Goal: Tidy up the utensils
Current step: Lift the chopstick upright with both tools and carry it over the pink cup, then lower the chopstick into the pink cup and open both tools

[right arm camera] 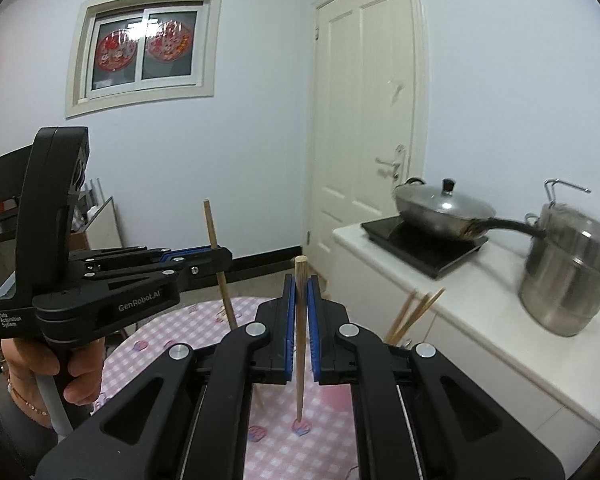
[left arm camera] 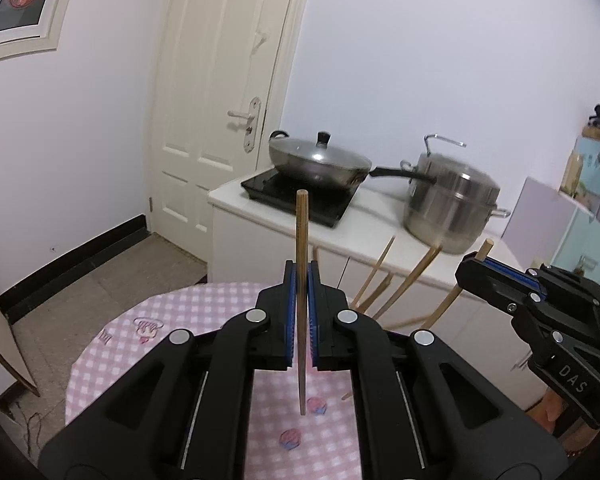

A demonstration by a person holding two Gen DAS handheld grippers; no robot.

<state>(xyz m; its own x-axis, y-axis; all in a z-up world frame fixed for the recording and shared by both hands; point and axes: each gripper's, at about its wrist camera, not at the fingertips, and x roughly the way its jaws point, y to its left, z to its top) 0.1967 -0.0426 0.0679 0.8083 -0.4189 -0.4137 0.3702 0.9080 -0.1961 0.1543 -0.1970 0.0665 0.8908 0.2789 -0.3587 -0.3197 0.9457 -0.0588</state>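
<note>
— Left gripper [left arm camera: 302, 280]?
— Clamped on an upright chopstick [left arm camera: 301, 300] above the pink checked tablecloth [left arm camera: 160, 320]; right gripper [right arm camera: 300, 292] pinches another chopstick [right arm camera: 300, 340].
— Beyond?
— Loose chopsticks [left arm camera: 384, 284], then wok [left arm camera: 320, 160] and steamer pot [left arm camera: 448, 208].

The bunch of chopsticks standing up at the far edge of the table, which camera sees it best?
The left wrist view: the bunch of chopsticks fans out there, several sticks clear against the white cabinet. The right wrist view shows only a few tips behind the right gripper.
</note>
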